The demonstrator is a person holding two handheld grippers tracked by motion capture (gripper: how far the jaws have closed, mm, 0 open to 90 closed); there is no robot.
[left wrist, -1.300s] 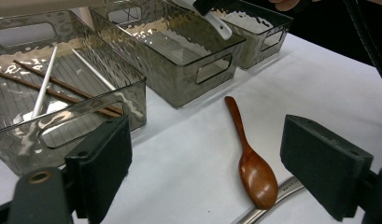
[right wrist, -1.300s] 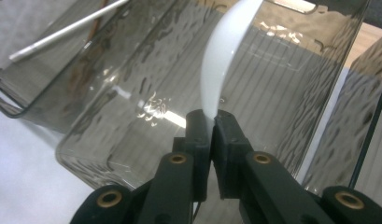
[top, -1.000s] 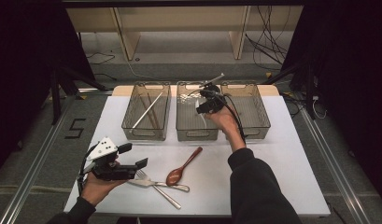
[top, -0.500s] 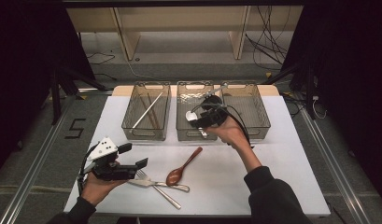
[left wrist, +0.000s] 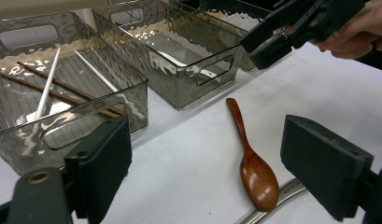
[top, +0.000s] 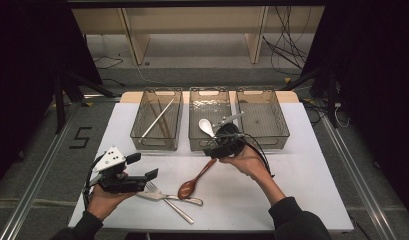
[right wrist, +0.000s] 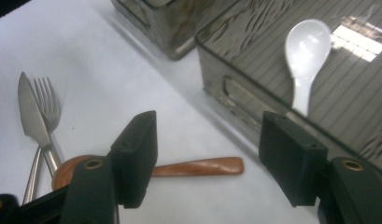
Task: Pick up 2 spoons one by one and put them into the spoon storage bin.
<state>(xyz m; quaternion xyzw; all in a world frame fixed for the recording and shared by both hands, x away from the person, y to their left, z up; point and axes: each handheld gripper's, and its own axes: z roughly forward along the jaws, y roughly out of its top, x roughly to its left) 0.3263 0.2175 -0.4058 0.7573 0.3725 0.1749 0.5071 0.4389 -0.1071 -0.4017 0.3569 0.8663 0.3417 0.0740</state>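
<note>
**Wooden spoon on table, right gripper above its handle**

Wooden spoon (top: 194,181): lies flat on the white table (top: 312,200), long axis diagonal, bowl toward the person, handle tip toward the middle bin (top: 208,141). Right gripper (top: 212,151): jaws just opened wide, empty, just above the handle end. Left gripper (top: 142,167): open, empty, beside fork (top: 159,192) and knife (top: 167,198).

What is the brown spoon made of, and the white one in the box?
The brown spoon looks like wood with a glossy varnish: reddish-brown with soft highlights. The white spoon seems to be glazed ceramic, or perhaps plastic: smooth, shiny, plain white.
</note>
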